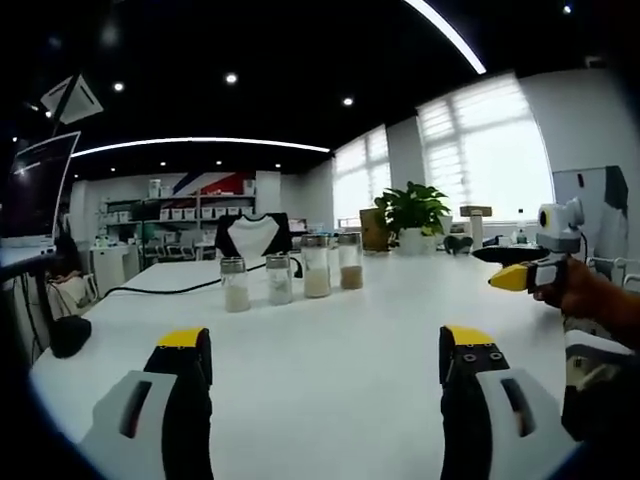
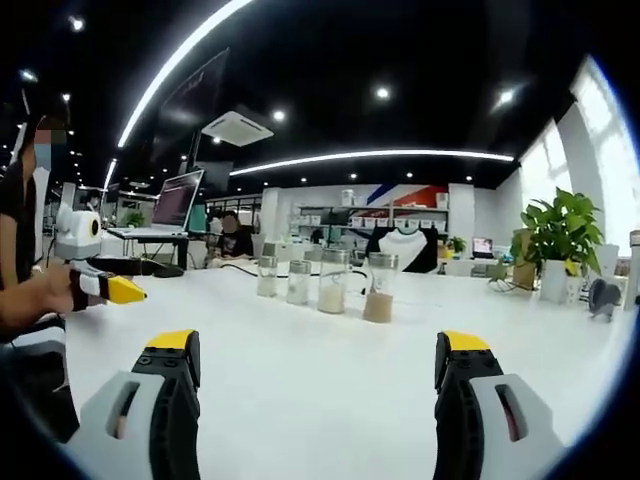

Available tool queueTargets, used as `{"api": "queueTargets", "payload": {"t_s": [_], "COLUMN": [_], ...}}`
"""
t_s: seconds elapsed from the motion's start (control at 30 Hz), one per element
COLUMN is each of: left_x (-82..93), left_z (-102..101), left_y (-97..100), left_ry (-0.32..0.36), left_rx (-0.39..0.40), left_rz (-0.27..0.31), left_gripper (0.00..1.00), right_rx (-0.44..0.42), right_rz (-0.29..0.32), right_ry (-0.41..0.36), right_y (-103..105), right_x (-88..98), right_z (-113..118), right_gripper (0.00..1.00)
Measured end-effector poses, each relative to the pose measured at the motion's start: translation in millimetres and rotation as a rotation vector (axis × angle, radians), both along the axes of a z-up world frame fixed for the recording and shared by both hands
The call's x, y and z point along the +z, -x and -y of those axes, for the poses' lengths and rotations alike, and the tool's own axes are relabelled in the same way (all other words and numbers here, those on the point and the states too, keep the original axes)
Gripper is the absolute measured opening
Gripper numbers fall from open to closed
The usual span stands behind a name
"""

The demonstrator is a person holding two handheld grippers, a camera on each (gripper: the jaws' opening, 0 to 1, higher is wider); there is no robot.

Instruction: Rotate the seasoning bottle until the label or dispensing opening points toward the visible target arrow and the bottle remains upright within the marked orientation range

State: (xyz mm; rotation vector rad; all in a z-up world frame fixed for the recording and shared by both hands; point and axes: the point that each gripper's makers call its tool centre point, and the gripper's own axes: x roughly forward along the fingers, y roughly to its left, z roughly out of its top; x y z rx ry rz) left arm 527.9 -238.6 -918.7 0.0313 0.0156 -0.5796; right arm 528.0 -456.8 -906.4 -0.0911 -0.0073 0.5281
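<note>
Both grippers hang with jaws spread wide and nothing between them: the left gripper (image 1: 325, 365) low over the white tabletop (image 1: 330, 400) in the left gripper view, the right gripper (image 2: 318, 370) likewise in the right gripper view. Each tool also edges into the other's picture, a yellow-tipped jaw held in a person's hand at the frame's side. Beyond the bare near stretch of tabletop stands a row of four glass seasoning bottles, all upright and set just beside one another; in the left gripper view these are a short bottle of white grains (image 1: 235, 285), a second short bottle (image 1: 279, 279), a taller pale-filled bottle (image 1: 316, 267) and a bottle of brown seasoning (image 1: 350, 262). No target arrow or marked range can be made out on the tabletop, and which bottle is meant cannot be told. A black cable (image 1: 160, 291) trails off to one side of the row. Farther back are a potted plant (image 1: 411, 217), shelving and bright windows. The work appears to be at the approach stage, with no bottle yet touched; the next move likely calls for carrying one gripper forward to close on a bottle's body, keeping it vertical for the turn.
</note>
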Motion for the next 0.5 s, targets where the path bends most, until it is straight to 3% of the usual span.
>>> {"api": "queueTargets", "payload": {"t_s": [0.17, 0.27, 0.37, 0.5], "left_x": [4.9, 12.8, 8.0, 13.4], "left_z": [-2, 1, 1, 2], "left_y": [-27.5, -48.4, -68.0, -91.7], "left_ry": [-0.059, -0.008, -0.061, -0.047], "left_rx": [0.028, 0.002, -0.006, -0.015], "left_rz": [0.019, 0.038, 0.02, 0.031], "left_gripper": [0.96, 0.93, 0.92, 0.88], "right_rx": [0.004, 0.011, 0.007, 0.013], "right_rz": [0.004, 0.002, 0.005, -0.013], "right_ry": [0.006, 0.002, 0.002, -0.019], "right_y": [1, 1, 0, -3], "right_x": [0.8, -0.2, -3.0, -8.5], "right_z": [-4, -7, -9, -9], "right_gripper": [0.99, 0.99, 0.99, 0.98]}}
